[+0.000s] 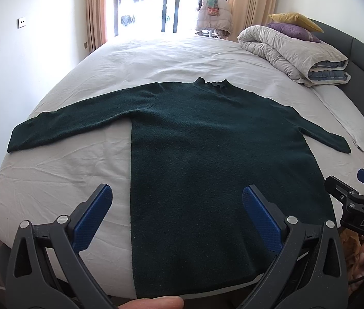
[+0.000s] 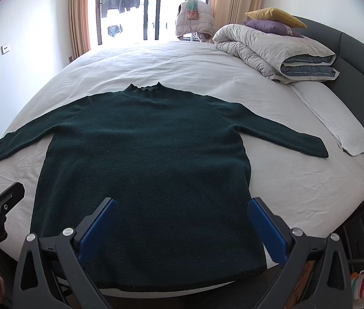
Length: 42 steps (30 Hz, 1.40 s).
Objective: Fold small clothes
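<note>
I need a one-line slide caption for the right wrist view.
Open right tongs above the hem of a dark green sweater spread flat on a white bed.

Fuzzy matt knit sweater (image 2: 145, 159), creased cotton-looking sheet (image 2: 182, 61) (possibly linen)

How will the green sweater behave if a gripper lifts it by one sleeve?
The sweater lies flat and limp on the bed, so it will probably droop and trail. Its fuzzy knit likely grips the pads rather than slipping. It looks thick, so perhaps fairly heavy.
</note>
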Tool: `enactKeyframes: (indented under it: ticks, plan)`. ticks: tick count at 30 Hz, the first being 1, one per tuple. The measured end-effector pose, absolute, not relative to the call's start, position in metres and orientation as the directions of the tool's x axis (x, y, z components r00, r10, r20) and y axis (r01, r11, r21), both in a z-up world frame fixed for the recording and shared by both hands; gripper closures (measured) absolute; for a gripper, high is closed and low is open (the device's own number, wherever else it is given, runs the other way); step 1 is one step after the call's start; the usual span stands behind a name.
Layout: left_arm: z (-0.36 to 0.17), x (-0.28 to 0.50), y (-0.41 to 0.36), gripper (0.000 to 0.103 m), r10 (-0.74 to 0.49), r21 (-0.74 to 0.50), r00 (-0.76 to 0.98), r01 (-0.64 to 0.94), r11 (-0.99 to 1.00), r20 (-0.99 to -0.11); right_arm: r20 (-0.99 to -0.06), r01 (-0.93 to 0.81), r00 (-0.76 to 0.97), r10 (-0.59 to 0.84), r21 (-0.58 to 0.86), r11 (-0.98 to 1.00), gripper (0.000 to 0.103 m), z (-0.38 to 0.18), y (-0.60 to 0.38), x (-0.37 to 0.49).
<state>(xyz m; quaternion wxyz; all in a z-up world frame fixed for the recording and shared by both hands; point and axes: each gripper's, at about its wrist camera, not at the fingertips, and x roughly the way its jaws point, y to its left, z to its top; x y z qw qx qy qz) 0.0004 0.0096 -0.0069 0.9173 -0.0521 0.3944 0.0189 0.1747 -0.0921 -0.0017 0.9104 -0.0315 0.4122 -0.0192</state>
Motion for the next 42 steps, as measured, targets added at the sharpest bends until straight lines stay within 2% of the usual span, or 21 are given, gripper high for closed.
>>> enactKeyframes:
  ticks: [42]
  plan:
    - [-0.0082,0.0015,0.0122,0.0,-0.009,-0.084,0.687,-0.076,0.994,-0.727,-0.75,0.008,0.659,-0.058,-0.071,0.997,0.0,-0.0046,-0.0942,0.1736]
